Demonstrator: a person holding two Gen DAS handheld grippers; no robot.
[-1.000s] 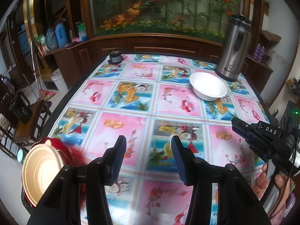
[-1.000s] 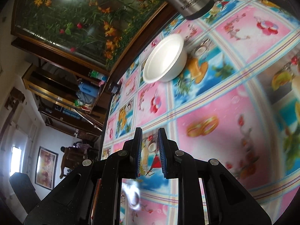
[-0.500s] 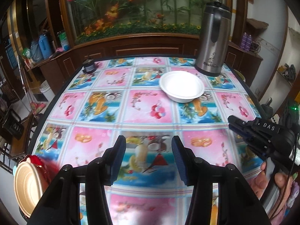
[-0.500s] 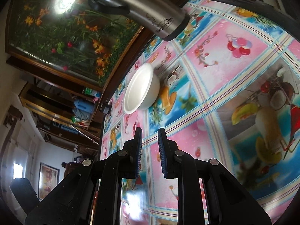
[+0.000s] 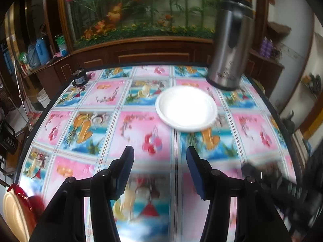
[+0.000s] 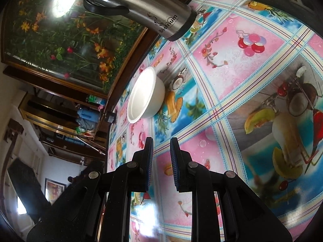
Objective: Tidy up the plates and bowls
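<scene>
Behind the table, a carved wooden cabinet carries a long glass tank of plants and orange flowers. On the table's bright fruit-print oilcloth [image 5: 97,129], working across from the left: a red and gold plate stack [image 5: 16,211] pokes in at the near left edge, probably the pile the dishes are being gathered onto. A small dark jar [image 5: 79,78] stands at the far left corner. The white bowl [image 5: 186,107] sits toward the far right, just in front of the steel flask [image 5: 230,48] at the far right corner, apart from it.

The left gripper [image 5: 159,171] has its jaws well apart with nothing between them and lines up short of the bowl, which reads as an approach to pick it up. The right gripper [image 6: 160,163] has its pads close together with only a slim gap, empty, and looks to be waiting.

Only the left view shows the plate stack, the jar and the blurred right gripper low at the right edge. The rolled right view alone shows the bowl's depth and side wall [image 6: 155,98], the flask's handle and lettering [image 6: 167,24], and a dim room beyond the table's left side.
</scene>
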